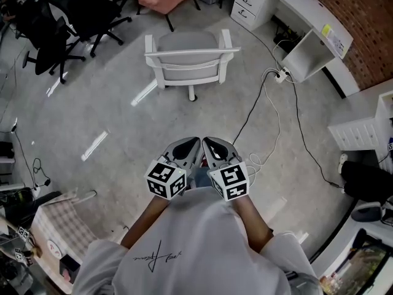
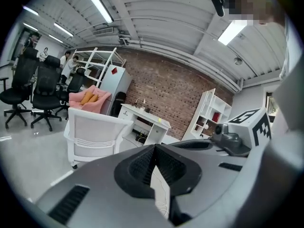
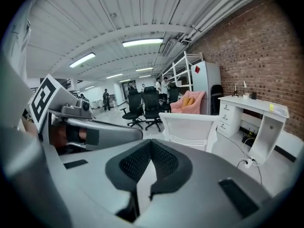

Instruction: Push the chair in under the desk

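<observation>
Desk (image 1: 295, 8) and chair (image 1: 189, 59) stood well apart: the white desk ran along the brick wall, and the chair sat out on open floor to its left, backrest turned towards the person. It lay straight ahead of both tongs, neither one nearer. The left gripper (image 1: 195, 142) and right gripper (image 1: 207, 142) hung side by side, each with its jaws pressed together, pinching nothing.

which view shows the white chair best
The head view: the white chair shows from above, standing clear of the desk. The left gripper view shows its back and arms; the right gripper view only its backrest.
</observation>
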The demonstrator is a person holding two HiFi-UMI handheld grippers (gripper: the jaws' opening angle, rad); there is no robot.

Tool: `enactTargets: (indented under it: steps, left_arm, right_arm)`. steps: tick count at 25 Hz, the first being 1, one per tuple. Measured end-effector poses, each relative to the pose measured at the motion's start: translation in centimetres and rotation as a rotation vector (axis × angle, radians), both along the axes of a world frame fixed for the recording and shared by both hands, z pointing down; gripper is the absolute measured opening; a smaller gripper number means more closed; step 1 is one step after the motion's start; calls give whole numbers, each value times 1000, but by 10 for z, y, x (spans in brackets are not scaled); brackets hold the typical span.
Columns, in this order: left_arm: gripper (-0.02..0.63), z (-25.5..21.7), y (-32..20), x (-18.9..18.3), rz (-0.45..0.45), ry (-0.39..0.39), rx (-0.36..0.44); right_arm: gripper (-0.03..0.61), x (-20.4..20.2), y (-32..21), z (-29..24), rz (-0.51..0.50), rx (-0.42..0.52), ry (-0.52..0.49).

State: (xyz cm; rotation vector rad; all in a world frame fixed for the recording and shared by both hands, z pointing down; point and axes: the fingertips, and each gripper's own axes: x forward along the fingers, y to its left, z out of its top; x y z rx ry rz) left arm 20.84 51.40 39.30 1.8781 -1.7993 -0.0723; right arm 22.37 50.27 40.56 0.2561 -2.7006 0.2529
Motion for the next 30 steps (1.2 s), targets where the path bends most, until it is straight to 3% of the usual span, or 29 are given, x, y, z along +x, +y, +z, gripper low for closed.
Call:
enactTargets:
  steps: [9, 14, 20, 25, 30]
  left_arm:
    - [5, -7, -55, -1, -20, -82, 14]
    - [5, -6, -73, -3, -23, -92, 8]
    - [5, 3, -88, -6, -19, -23, -46]
    - [5, 10, -98, -9, -21, -38, -59]
    - [5, 19, -112, -19, -37, 12, -65]
  right_arm:
    - [26, -6, -55, -2, 1, -96, -20]
    - [26, -8, -71, 0, -35, -98, 5]
    - [25, -11, -85, 7, -59, -69, 13]
    - [26, -15, -95, 13, -66, -51, 40]
    - [26, -23, -110, 20, -72, -38, 69]
